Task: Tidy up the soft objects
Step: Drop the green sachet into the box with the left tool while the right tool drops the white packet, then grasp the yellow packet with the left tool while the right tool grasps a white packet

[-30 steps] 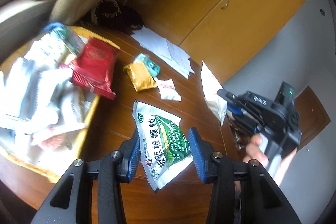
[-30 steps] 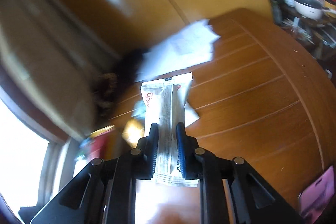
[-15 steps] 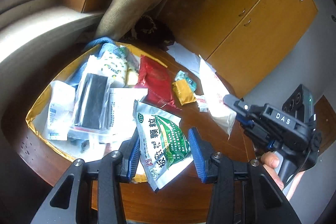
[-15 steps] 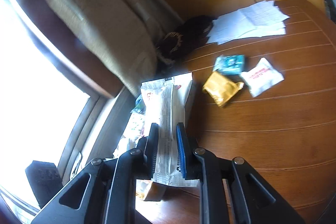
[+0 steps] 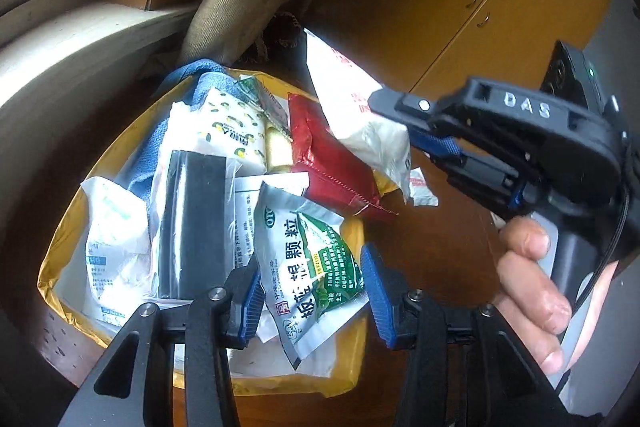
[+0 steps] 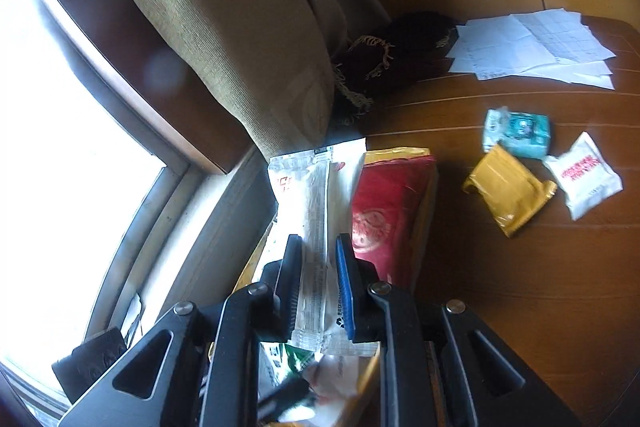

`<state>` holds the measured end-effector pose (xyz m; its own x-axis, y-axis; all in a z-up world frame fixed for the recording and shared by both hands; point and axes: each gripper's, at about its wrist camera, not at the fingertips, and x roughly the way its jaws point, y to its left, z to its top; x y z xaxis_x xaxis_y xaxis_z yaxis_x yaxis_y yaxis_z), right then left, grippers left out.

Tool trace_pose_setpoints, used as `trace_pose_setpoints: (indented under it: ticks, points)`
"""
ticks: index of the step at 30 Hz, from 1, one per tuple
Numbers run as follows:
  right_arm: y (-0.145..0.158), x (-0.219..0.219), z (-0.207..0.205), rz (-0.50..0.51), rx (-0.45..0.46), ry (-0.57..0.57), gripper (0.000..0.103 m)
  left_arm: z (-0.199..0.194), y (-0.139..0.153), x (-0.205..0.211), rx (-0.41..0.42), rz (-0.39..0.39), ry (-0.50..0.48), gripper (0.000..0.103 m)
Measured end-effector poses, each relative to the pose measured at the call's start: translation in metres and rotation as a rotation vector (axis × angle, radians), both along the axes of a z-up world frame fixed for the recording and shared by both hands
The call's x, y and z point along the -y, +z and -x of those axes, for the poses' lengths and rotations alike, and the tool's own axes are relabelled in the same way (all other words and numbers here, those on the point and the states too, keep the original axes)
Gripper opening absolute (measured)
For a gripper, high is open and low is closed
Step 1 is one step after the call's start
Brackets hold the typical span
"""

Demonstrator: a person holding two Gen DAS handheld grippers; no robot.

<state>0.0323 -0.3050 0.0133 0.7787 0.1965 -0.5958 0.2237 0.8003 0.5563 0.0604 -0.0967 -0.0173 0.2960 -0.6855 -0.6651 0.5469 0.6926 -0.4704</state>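
Right at my left gripper, a green-and-white foil sachet with printed characters sits between the blue pads; the left pad touches its edge, the right pad stands just clear of it, and whether it is truly pinched I cannot tell. My right gripper is clenched on a long white plastic-wrapped packet, which sticks up past the fingertips.

Below both packets lies a yellow padded bag, open and crowded. It holds a black flat pack in clear film, a white pouch with blue print, a white pack with yellow dots, a blue cloth and a red foil bag lying over its far rim. The heap leaves little bare space under my jaws.

Just beyond the bag, on the brown wooden table, rest a gold foil sachet, a teal packet and a small white sachet with red lettering, all close together. Farther off lie loose white paper sheets and a dark fringed cloth against a beige curtain. My right hand grips its handle beside the left jaws.
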Motion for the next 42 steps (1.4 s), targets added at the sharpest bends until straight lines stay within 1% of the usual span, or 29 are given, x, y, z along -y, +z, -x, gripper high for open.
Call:
trace_pose_setpoints:
  ticks: [1,4,6,7,8,9,11,12,14,17,20,22,24,26,28,30,31,34,37,39,42]
  points:
    - [-0.001,-0.003,-0.007,0.000,-0.005,0.006,0.017,-0.001,-0.003,-0.002,-0.006,-0.003,-0.010,0.047]
    - [-0.007,-0.013,-0.029,0.021,-0.026,0.031,0.017,-0.006,-0.011,-0.011,-0.055,0.049,-0.025,0.048]
    - [-0.015,-0.017,-0.041,0.029,-0.049,0.051,0.019,-0.009,-0.011,-0.017,-0.061,0.076,-0.014,0.053]
    - [-0.018,-0.017,-0.044,0.023,-0.053,0.051,0.020,-0.010,-0.011,-0.019,-0.061,0.089,-0.010,0.059]
    - [-0.020,-0.016,-0.044,0.019,-0.049,0.046,0.023,-0.010,-0.010,-0.021,-0.058,0.101,-0.006,0.062]
    - [-0.021,-0.015,-0.044,0.015,-0.045,0.052,0.035,-0.010,-0.008,-0.023,-0.051,0.107,0.006,0.062]
    - [-0.020,-0.013,-0.043,0.004,-0.032,0.053,0.044,-0.008,-0.002,-0.028,-0.017,0.119,0.032,0.065]
    - [-0.016,-0.011,-0.039,0.007,-0.010,0.054,0.045,-0.007,0.001,-0.029,0.004,0.125,0.044,0.066]
    - [-0.008,-0.009,-0.032,0.030,0.026,0.062,0.051,-0.004,0.005,-0.029,0.031,0.137,0.060,0.070]
    - [0.002,0.000,-0.013,0.028,0.076,0.063,0.058,0.003,0.014,-0.024,0.074,0.155,0.057,0.070]
    - [0.002,0.016,0.003,0.007,0.085,0.068,0.061,0.013,0.021,-0.018,0.113,0.175,0.045,0.070]
    - [-0.001,0.030,0.014,-0.011,0.079,0.063,0.061,0.018,0.026,-0.015,0.144,0.183,0.071,0.070]
    - [-0.005,0.048,0.027,-0.016,0.077,0.046,0.062,0.021,0.029,-0.008,0.166,0.162,0.077,0.073]
    - [-0.009,0.070,0.037,-0.031,0.069,0.024,0.065,0.023,0.031,0.001,0.179,0.118,0.077,0.073]
    - [-0.016,0.097,0.045,-0.071,0.043,-0.007,0.066,0.022,0.030,0.007,0.186,0.080,0.093,0.073]
    - [-0.024,0.129,0.051,-0.119,0.015,-0.057,0.067,0.021,0.028,0.006,0.153,0.096,0.110,0.073]
    - [-0.026,0.140,0.053,-0.123,0.000,-0.080,0.067,0.022,0.029,0.005,0.140,0.115,0.111,0.073]
    - [-0.036,0.181,0.056,-0.105,-0.082,-0.199,0.067,0.028,0.038,0.007,0.157,0.145,0.118,0.073]
    - [-0.052,0.216,0.050,-0.121,-0.152,-0.294,0.067,0.035,0.049,0.018,0.169,0.171,0.081,0.073]
    - [-0.062,0.227,0.046,-0.097,-0.195,-0.346,0.067,0.039,0.055,0.026,0.176,0.190,0.060,0.073]
    - [-0.073,0.227,0.036,-0.034,-0.250,-0.378,0.067,0.043,0.059,0.039,0.174,0.192,0.024,0.073]
